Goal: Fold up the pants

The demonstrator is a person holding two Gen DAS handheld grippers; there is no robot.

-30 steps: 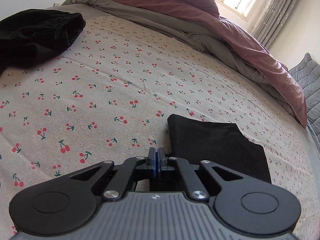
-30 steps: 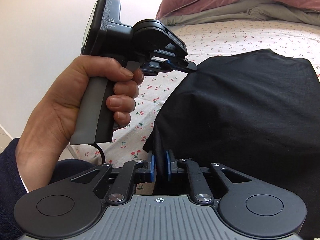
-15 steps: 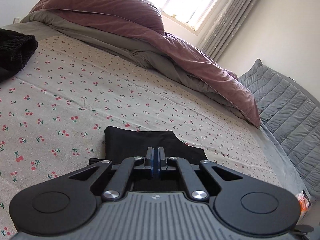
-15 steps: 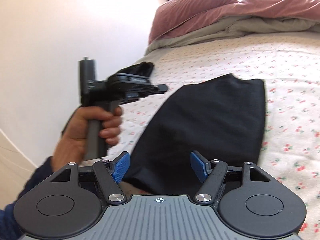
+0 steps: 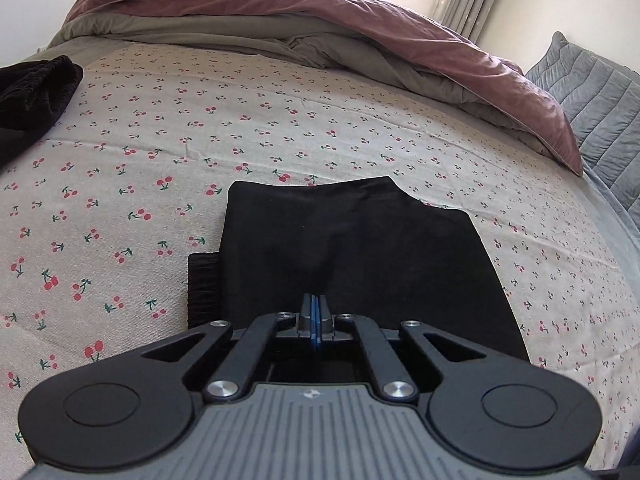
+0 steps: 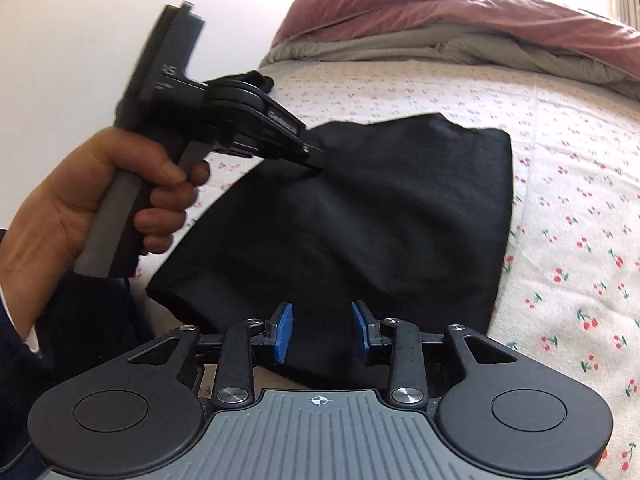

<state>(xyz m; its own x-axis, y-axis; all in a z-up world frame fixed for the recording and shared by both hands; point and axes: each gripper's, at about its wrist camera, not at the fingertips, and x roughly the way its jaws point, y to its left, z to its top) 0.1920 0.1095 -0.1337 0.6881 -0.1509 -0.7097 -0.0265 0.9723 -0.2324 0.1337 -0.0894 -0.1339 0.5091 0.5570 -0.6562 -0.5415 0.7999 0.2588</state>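
On the cherry sheet, from the tools outward:
Left gripper (image 5: 316, 312): blue pads pressed together, tips pinching a raised tent of the black pants (image 5: 360, 248); in the right wrist view the same tool (image 6: 314, 160) bites the cloth near its far-left part.
Right gripper (image 6: 320, 332): pads (image 6: 282, 332) spread apart, holding nothing, the near edge of the pants between them.
Left hand (image 6: 100, 200): wrapped round the grip.
Pants: folded into a dark block, ribbed waistband (image 5: 202, 288) sticking out on its left.
Cherry sheet (image 5: 160, 140): under the pants.
Other black garment (image 5: 32, 96): well apart from the pants, far left.
Mauve duvet (image 5: 280, 4): heaped beyond the pants.
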